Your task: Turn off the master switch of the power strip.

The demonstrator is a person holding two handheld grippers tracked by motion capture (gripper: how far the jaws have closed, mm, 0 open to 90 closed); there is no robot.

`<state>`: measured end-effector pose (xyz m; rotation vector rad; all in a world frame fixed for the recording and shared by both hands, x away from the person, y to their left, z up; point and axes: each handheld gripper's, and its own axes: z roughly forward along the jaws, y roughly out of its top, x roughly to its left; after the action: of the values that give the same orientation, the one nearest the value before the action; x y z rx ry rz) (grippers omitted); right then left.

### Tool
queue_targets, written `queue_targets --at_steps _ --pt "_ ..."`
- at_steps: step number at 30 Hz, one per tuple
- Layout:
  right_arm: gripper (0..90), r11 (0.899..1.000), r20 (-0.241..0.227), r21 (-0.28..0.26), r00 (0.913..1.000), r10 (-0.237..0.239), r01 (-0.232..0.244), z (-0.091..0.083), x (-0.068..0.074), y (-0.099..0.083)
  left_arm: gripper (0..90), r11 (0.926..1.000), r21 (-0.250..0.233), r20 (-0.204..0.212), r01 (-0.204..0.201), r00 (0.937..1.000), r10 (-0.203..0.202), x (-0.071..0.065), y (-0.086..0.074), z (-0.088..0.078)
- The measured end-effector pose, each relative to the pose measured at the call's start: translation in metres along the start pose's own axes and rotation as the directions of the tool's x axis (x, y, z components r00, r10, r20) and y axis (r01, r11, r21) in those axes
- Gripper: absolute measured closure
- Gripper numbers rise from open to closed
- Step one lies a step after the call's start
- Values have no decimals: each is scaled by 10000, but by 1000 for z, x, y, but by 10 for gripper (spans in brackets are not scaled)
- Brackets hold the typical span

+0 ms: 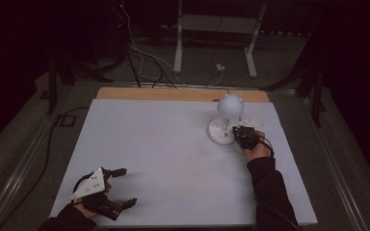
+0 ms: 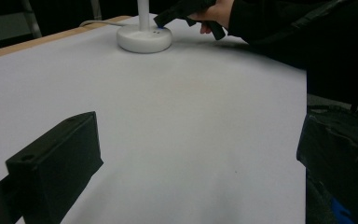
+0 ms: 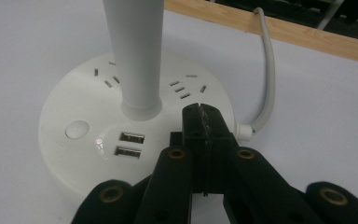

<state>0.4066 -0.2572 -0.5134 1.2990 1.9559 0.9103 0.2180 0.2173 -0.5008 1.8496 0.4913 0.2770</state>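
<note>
1. At the table's far right, the right gripper [image 3: 200,112], jaws pressed together and holding nothing, is hovering over the white lamp base [image 3: 74,154].
2. Near left, the left gripper [image 1: 120,187] is resting wide open, empty.
3. Whether any button has been pressed is unclear.

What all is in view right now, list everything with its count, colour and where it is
desk lamp: one, white, round head, far right of the table; round base carries sockets, two USB ports, a button
lamp cable: one, white, runs from the base over the far edge
table: one, pale grey top, wooden strip along the far edge
left hand-held gripper: one, black, near left corner, jaws apart
right hand-held gripper: one, black, jaws closed together, tips at the lamp base
</note>
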Motion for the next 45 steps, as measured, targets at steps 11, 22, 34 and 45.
queue_targets --at_steps 11,22,34,45 --pt "900 10000 -1 44 10000 73 -73 1 0 0 3 10000 -18 25 -45 10000 45 0 0 0" --pt "900 9991 83 276 9994 -331 329 1 2 3 3 10000 -40 17 13 10000 -13 0 0 0" --pt "896 9991 4 426 10000 -74 74 -2 2 9 3 10000 -88 -32 -3 10000 3 1 1 -1" --pt "841 9981 -504 -405 9977 447 -468 -20 0 21 3 9999 -161 -4 43 10000 -44 1 1 -2"
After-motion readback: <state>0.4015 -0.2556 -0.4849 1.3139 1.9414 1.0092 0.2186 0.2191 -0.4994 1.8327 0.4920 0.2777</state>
